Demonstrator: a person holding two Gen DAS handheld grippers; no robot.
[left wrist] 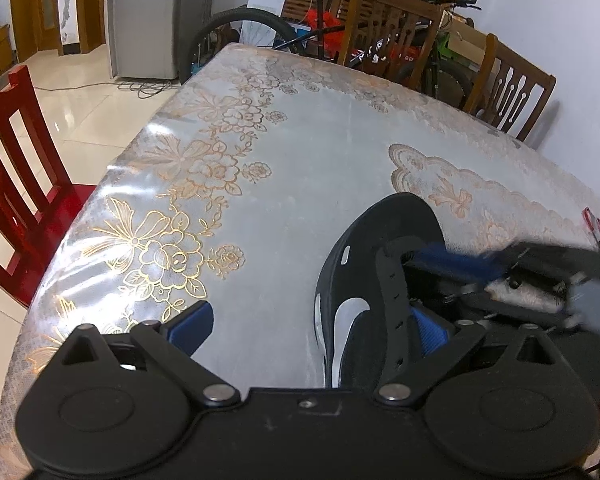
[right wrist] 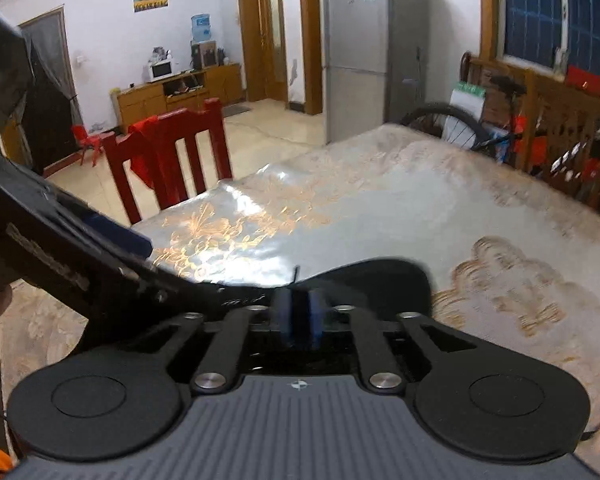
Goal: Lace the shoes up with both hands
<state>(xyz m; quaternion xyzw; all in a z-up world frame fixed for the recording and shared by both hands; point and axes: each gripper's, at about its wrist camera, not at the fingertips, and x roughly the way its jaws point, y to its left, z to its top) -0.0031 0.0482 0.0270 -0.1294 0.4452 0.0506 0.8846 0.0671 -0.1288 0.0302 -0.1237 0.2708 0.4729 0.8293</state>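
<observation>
A black shoe (left wrist: pixel 352 264) with a white swoosh lies on the table (left wrist: pixel 300 152), toe pointing away. My left gripper (left wrist: pixel 312 330) is open wide and straddles the shoe's left side wall. One of its blue pads (left wrist: pixel 191 326) hangs over the table and the other is behind the eyelet strip (left wrist: pixel 392 292). In the left wrist view my right gripper (left wrist: pixel 452 260) comes in blurred from the right over the shoe's opening. In the right wrist view the shoe (right wrist: pixel 380 280) sits just ahead of the right gripper (right wrist: pixel 300 314), which is pressed shut on a thin black lace (right wrist: pixel 295 271). The left gripper (right wrist: pixel 79 248) crosses that view's left side.
The table has a glossy flowered cover. A red chair (left wrist: pixel 15 184) stands at its left edge and wooden chairs (left wrist: pixel 512 88) along the far side. A bicycle (left wrist: pixel 259 28) and a fridge (left wrist: pixel 143 20) stand beyond. A small red object (left wrist: pixel 598 226) lies at the right edge.
</observation>
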